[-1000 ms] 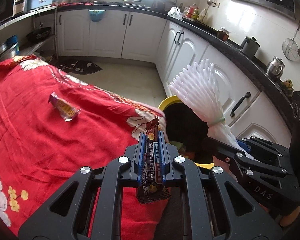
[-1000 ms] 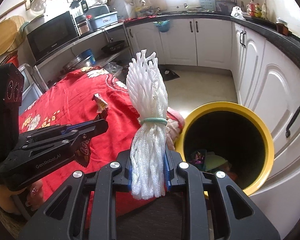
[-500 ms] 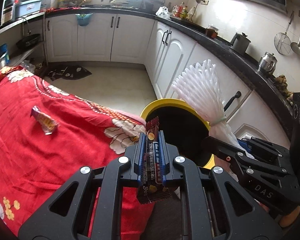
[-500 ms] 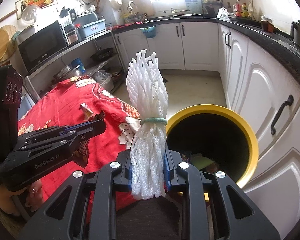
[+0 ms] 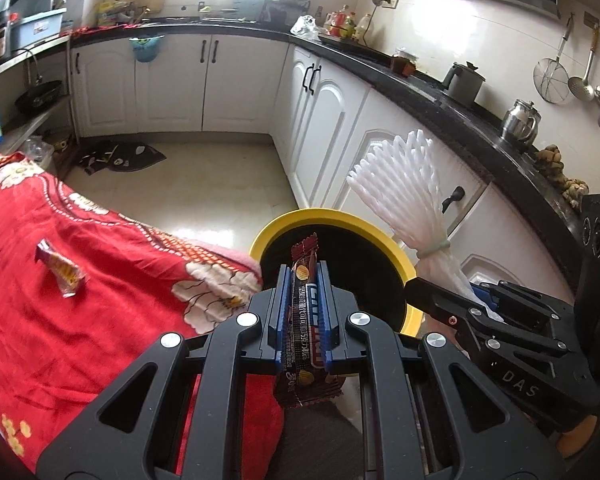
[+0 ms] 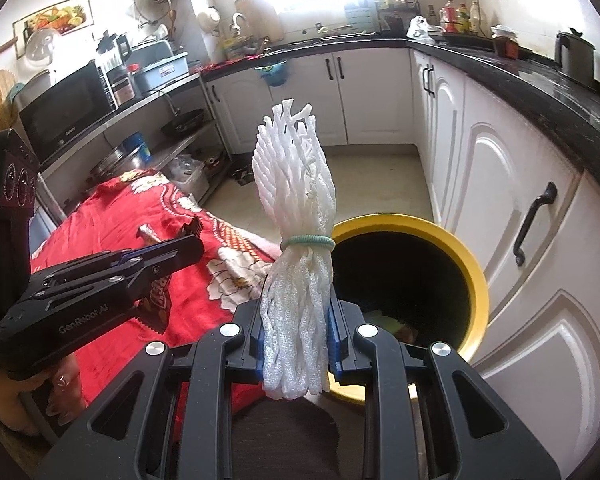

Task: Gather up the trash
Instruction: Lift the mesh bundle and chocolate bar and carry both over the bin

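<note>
My left gripper [image 5: 303,280] is shut on a dark brown snack wrapper [image 5: 305,320] that stands upright between its blue pads. It hangs at the near-left rim of a yellow-rimmed bin [image 5: 324,215]. My right gripper [image 6: 296,320] is shut on a white foam net bundle [image 6: 296,216] tied with a green band, just left of the bin [image 6: 476,276]. Some trash lies at the bin's bottom. A red and yellow wrapper [image 5: 62,270] lies on the red cloth [image 5: 60,320].
The red flowered cloth [image 6: 112,224] covers a table left of the bin. White cabinets [image 6: 512,208] under a black counter run close behind and right of the bin. A dark mat [image 5: 120,156] lies on the tiled floor. A person's hand [image 6: 24,392] holds the left gripper.
Both grippers have carried their trash from over the red cloth toward the bin, whose whole rim now shows. The loose wrapper on the cloth has slid left in view.
</note>
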Action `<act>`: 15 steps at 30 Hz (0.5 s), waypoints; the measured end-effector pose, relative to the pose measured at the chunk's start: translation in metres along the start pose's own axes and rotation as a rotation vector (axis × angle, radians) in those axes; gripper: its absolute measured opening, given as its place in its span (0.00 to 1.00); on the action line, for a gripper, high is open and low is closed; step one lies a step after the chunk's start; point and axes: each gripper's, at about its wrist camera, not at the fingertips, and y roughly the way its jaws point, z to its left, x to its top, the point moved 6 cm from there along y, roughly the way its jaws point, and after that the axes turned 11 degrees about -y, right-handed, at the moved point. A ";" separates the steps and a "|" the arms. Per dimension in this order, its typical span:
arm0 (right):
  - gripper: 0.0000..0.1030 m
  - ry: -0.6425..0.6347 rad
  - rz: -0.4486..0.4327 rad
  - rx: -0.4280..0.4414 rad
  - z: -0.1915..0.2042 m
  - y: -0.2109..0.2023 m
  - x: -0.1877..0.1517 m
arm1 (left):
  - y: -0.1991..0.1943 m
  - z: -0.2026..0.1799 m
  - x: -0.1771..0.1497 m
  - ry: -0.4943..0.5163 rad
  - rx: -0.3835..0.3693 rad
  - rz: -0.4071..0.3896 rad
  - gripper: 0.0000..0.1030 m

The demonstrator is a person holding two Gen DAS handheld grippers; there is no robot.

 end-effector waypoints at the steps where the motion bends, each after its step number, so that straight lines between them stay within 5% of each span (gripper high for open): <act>1: 0.21 0.003 0.000 -0.004 -0.002 -0.001 0.000 | 0.001 -0.002 0.001 0.003 -0.003 -0.001 0.08; 15: 0.21 0.062 -0.010 -0.089 -0.041 -0.008 -0.008 | 0.017 -0.023 0.002 0.024 -0.041 0.000 0.08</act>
